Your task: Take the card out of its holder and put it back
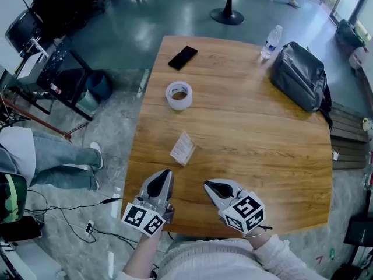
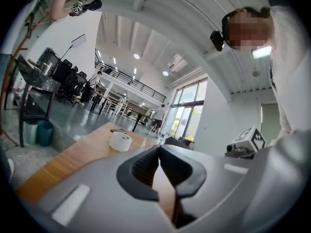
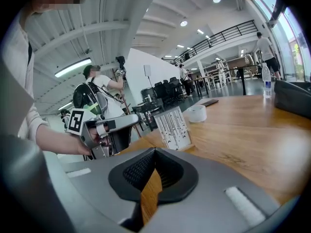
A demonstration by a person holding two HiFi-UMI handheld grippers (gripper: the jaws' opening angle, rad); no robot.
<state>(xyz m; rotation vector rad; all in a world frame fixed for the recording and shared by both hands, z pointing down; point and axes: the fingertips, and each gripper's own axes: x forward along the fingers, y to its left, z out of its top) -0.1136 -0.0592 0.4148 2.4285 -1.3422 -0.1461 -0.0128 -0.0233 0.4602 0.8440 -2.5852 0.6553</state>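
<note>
Left tongs (image 1: 167, 174) and right tongs (image 1: 208, 185) both shut, empty, low over near edge of table (image 1: 262, 133). Card (image 1: 183, 149) upright in holder (image 3: 183, 145) just beyond, untouched. Either not begun or already finished; cannot tell which.

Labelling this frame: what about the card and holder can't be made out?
Card print: too small, right gripper view.
Holder: head view too small to tell it from the card.
Left gripper view: card unseen, probably behind the left gripper body.
</note>
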